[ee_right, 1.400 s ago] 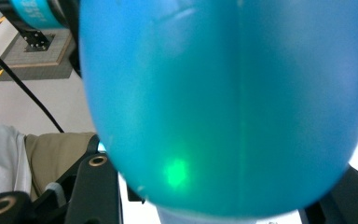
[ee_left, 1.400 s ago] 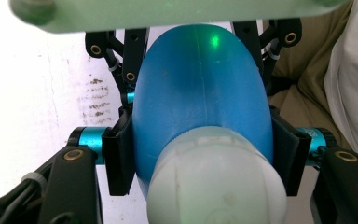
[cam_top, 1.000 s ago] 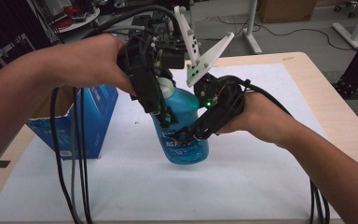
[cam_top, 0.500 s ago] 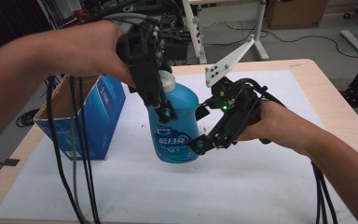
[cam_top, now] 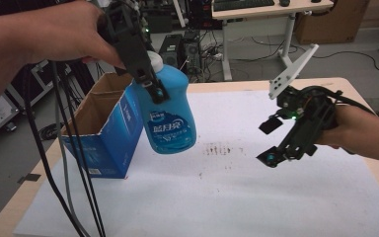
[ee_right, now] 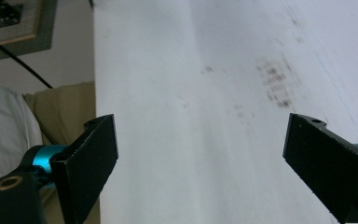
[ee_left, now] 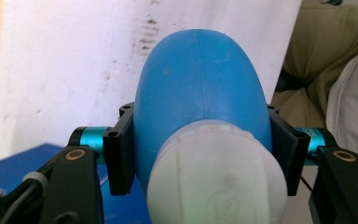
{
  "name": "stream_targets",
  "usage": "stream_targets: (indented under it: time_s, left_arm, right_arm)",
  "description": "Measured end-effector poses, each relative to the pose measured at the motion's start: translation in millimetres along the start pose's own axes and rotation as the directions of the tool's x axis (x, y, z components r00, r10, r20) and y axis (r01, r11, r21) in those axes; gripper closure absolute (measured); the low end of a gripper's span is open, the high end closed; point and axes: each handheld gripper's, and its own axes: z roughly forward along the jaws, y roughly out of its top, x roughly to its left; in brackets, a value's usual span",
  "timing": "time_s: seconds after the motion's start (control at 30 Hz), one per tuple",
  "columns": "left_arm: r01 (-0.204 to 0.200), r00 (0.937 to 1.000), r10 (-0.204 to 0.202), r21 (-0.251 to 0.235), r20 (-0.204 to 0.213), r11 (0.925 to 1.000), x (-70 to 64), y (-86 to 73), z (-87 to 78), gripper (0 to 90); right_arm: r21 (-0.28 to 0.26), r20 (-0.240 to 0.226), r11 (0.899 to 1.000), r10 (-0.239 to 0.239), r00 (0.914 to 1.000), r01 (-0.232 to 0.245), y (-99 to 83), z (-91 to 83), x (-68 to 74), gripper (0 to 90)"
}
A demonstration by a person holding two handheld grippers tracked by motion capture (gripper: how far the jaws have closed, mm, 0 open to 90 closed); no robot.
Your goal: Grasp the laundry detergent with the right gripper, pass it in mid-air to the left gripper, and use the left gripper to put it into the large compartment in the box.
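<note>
A blue bottle (cam_top: pixel 170 116) with a white cap and a printed label hangs in the air beside an open blue cardboard box (cam_top: pixel 101 133). My left gripper (cam_top: pixel 150 84) is shut on its shoulder just below the cap. In the left gripper view the black pads clamp both sides of the blue bottle (ee_left: pixel 200 107) and its white cap (ee_left: pixel 214 177) faces the camera. My right gripper (cam_top: pixel 269 140) hovers to the right over the white sheet, open and empty. In the right gripper view its pads (ee_right: pixel 91 163) stand wide apart over the white surface.
A white sheet (cam_top: pixel 227 197) with dark smudges (cam_top: pixel 222 148) covers the wooden table. The box stands at the table's left edge. Black cables hang from my left gripper at lower left. Desks, computers and a cardboard carton stand on the floor behind the table.
My left gripper lifted the bottle up and leftward toward the box. My right gripper let go of the bottle, opened and pulled away to the right.
</note>
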Motion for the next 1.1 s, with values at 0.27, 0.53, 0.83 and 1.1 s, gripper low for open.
stream_targets:
  time_s: [0.27,0.53,0.83,1.1]
  left_arm:
    - [0.090,0.9957,-0.090,-0.001,-0.024,0.9960,12.2,-17.1,-21.3,37.7]
    - [0.197,0.9795,-0.199,-0.034,-0.035,0.9797,24.2,-37.0,-40.1,37.8]
    - [0.315,0.9456,-0.319,-0.059,-0.066,0.9472,39.2,-65.6,-59.5,37.7]
    - [0.363,0.9252,-0.372,-0.112,-0.074,0.9250,49.1,-95.5,-82.3,37.8]
  right_arm:
    - [0.065,0.064,0.997,0.043,0.9970,-0.047,-20.5,-27.9,-13.0,0.6]
    - [0.119,0.065,0.992,0.032,0.9973,-0.039,-31.7,-52.2,-16.0,0.7]
    - [0.181,0.143,0.981,0.039,0.9889,-0.065,-41.2,-75.1,-18.3,0.7]
    - [0.161,0.179,0.983,0.061,0.9820,-0.091,-43.9,-82.5,-20.9,0.8]
